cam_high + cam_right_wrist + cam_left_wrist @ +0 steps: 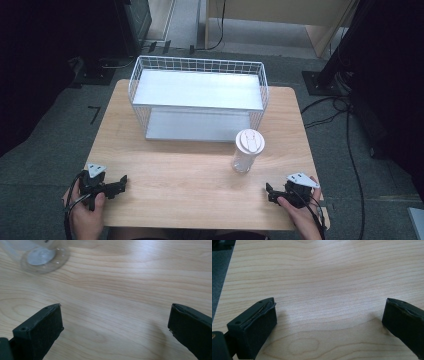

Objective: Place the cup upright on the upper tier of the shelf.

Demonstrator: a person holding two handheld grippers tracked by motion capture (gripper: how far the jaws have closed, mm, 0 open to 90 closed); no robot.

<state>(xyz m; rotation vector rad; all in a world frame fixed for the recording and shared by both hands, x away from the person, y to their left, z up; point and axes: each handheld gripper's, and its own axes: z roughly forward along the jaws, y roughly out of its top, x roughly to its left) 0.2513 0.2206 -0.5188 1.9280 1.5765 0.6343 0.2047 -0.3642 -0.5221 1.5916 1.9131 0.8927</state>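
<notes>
A clear plastic cup with a white lid (247, 150) stands upright on the wooden table (190, 170), right of the middle; its see-through base (41, 257) shows at the top left of the right gripper view. Behind it stands a white wire basket (197, 97) with two grey shelves. My left gripper (121, 183) rests near the front left edge, open, over bare wood (329, 315). At the front right my right gripper (269, 193) is open too, with nothing between its jaws (115, 322), a little short of the cup.
Dark carpet surrounds the table. Black cables (345, 125) run over the floor at the right, and dark stands rise at the back left and back right. Bare wood lies between the two grippers.
</notes>
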